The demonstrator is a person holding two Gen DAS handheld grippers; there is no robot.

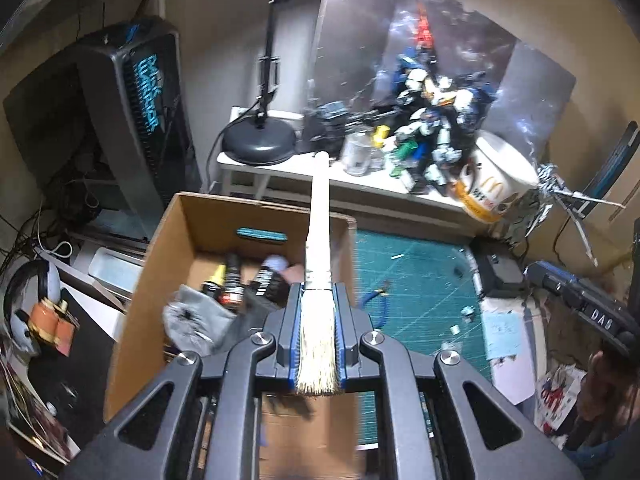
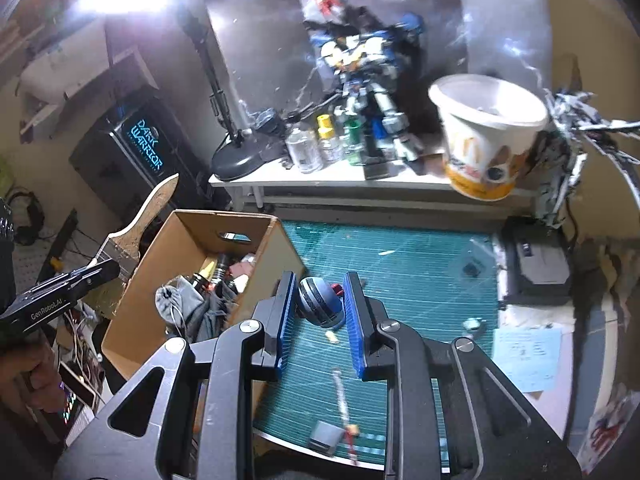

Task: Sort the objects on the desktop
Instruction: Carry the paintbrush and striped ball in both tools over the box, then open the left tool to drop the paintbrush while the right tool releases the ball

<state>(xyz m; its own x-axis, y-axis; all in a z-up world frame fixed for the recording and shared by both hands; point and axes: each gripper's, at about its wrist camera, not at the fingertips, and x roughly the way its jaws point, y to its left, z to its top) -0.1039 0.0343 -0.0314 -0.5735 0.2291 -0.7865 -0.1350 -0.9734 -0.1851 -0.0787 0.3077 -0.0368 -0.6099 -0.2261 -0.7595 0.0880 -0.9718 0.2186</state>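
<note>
My left gripper (image 1: 317, 292) is shut on a wide paintbrush (image 1: 319, 216) with a pale wooden handle, held over the open cardboard box (image 1: 176, 240). The brush and left gripper also show in the right wrist view (image 2: 140, 220), left of the box (image 2: 276, 248). The box holds a grey pouch (image 1: 196, 316), bottles and other small items. My right gripper (image 2: 318, 284) is above the green cutting mat (image 2: 420, 264), with its jaws around a blue and grey striped ball-like object (image 2: 320, 302). The blue pads touch it on both sides.
A white shelf (image 2: 340, 180) at the back carries a robot model (image 2: 368, 76), small bottles, a lamp base (image 2: 236, 160) and a McDonald's cup (image 2: 484, 136). Small parts and a thin tool (image 2: 344, 412) lie on the mat. A black device (image 2: 536, 264) sits at the right.
</note>
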